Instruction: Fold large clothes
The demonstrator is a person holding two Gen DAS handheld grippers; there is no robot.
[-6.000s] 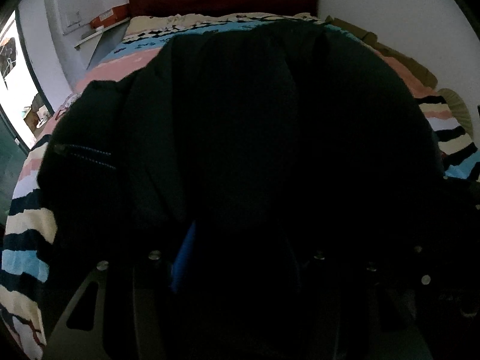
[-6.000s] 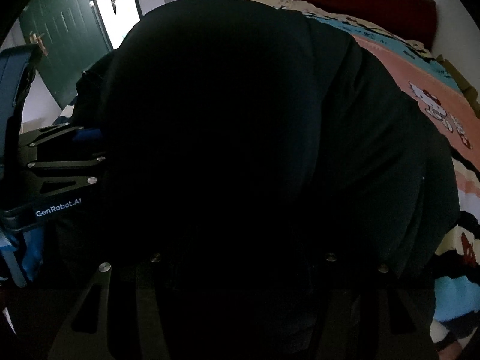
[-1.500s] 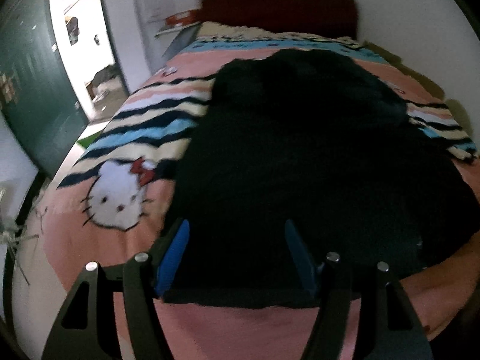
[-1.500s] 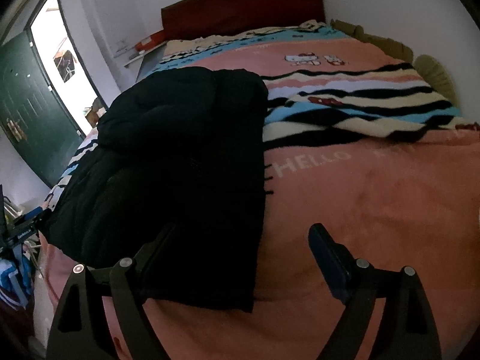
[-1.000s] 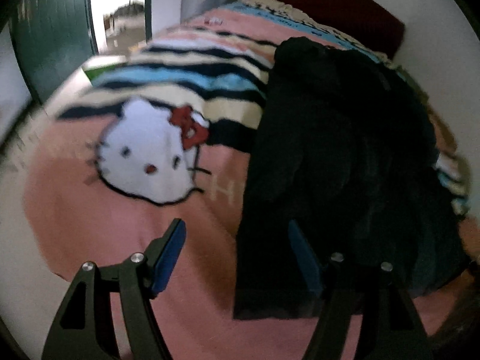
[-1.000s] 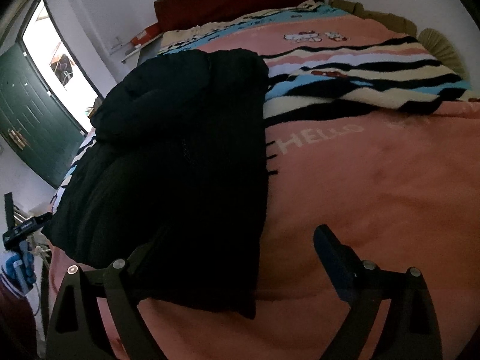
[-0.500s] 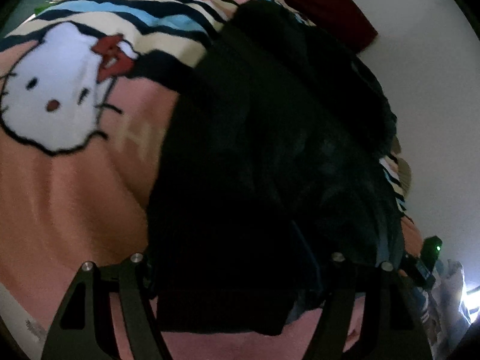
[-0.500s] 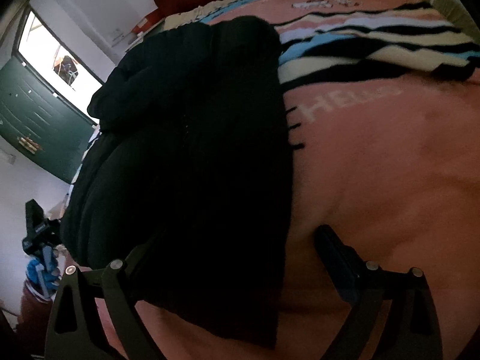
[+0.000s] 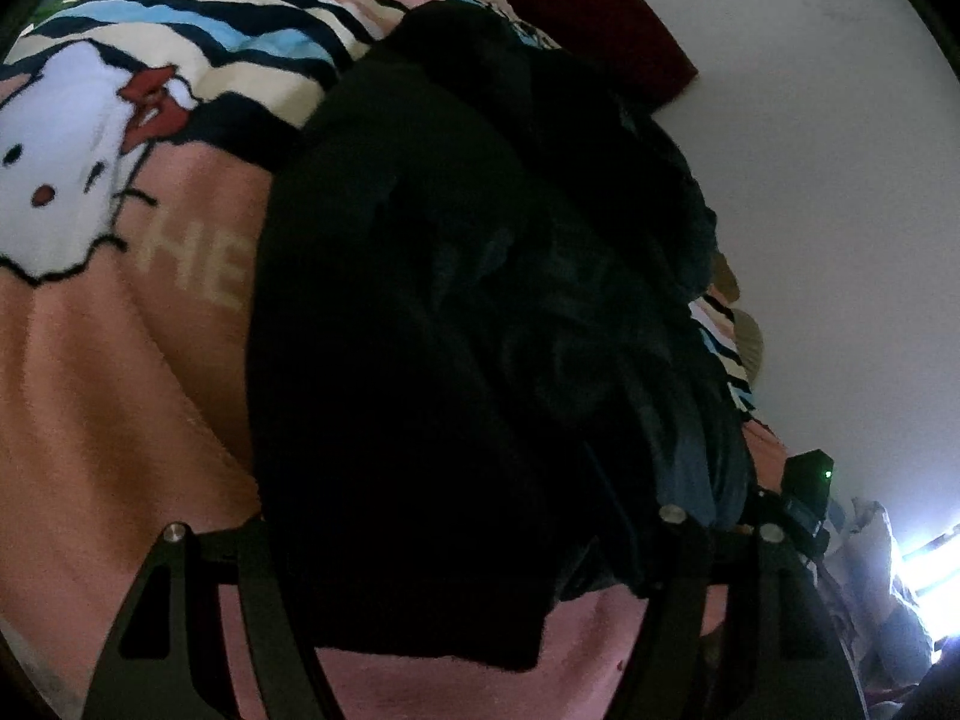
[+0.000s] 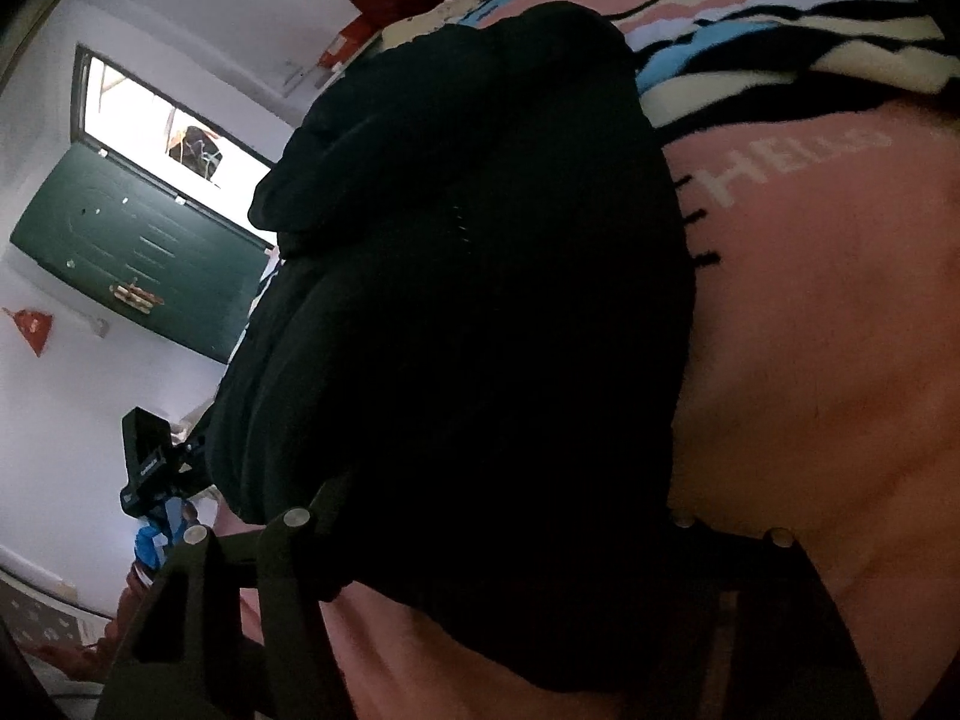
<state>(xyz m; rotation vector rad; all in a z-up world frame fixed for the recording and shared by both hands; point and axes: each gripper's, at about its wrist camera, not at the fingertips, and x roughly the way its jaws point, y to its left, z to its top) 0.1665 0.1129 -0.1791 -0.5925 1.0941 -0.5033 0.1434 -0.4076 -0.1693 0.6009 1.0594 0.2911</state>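
- Black coat (image 9: 456, 324): lies bunched on pink cartoon blanket (image 9: 90, 396) on the bed.
- Left gripper (image 9: 462, 516): hem between jaws; grip indeterminable. Its view alone shows cat face (image 9: 54, 180).
- Right gripper (image 10: 498, 510): jaws closing around hem, pads hidden. Its view alone shows green door (image 10: 138, 276).
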